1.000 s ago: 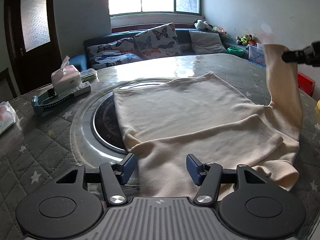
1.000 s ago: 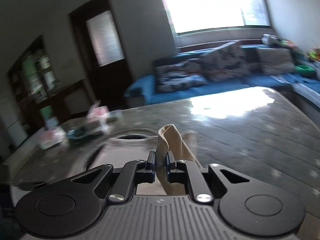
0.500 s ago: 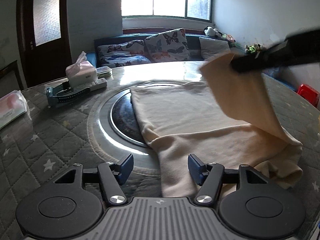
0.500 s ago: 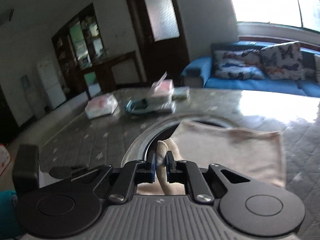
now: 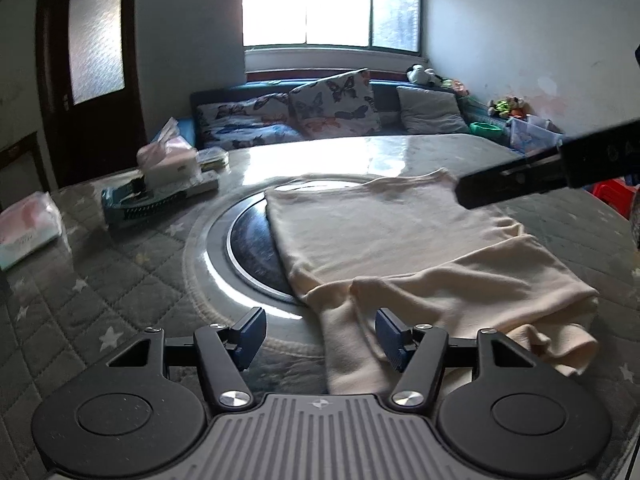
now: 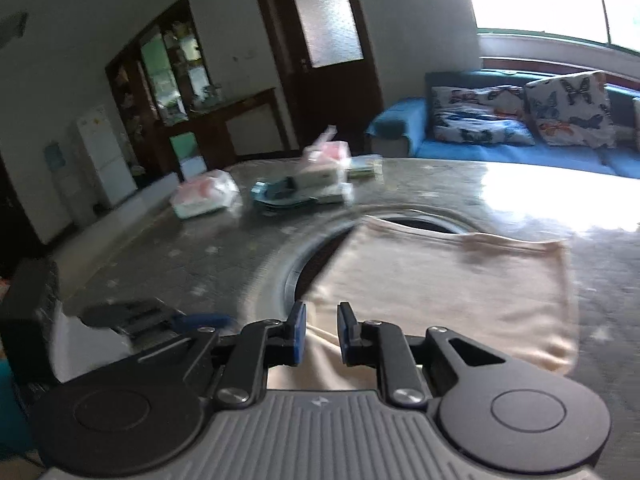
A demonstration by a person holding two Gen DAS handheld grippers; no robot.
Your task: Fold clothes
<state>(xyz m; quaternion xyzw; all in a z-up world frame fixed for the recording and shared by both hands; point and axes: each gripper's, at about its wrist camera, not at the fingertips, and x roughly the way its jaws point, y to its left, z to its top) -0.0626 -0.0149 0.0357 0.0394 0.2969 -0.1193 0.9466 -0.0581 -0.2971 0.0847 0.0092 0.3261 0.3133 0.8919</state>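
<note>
Item, at nine o'clock in the left wrist view: a wrapped tissue pack (image 5: 28,226) on the quilted table (image 5: 100,288), then a tissue box (image 5: 168,162) over a dark tray (image 5: 136,202) at ten o'clock. Item, centre: a round dark inset (image 5: 250,248) ringed in bright metal, partly covered. Item, the task's thing: one cream garment (image 5: 384,236), lying flat on the table from centre to three o'clock, one flap already laid across its near half, a loose tail bunched at four o'clock. I judge it light, soft and limp, with no stiffness to hold a crease by itself; it will sag from any single pinch and may slide on the glossy table, so it wants a hold at a corner or along a hem edge, both layers together. Item, my left gripper (image 5: 320,336): fingers spread apart and released, a narrow strip of the garment lying between them at six o'clock, not pressed. Item, my right gripper (image 6: 322,330): in its own view the fingers have just been parting, a small gap between the pads, cloth seen below and behind that gap, nothing clamped; from the left view it enters at two o'clock as a dark bar above the garment's far corner.
</note>
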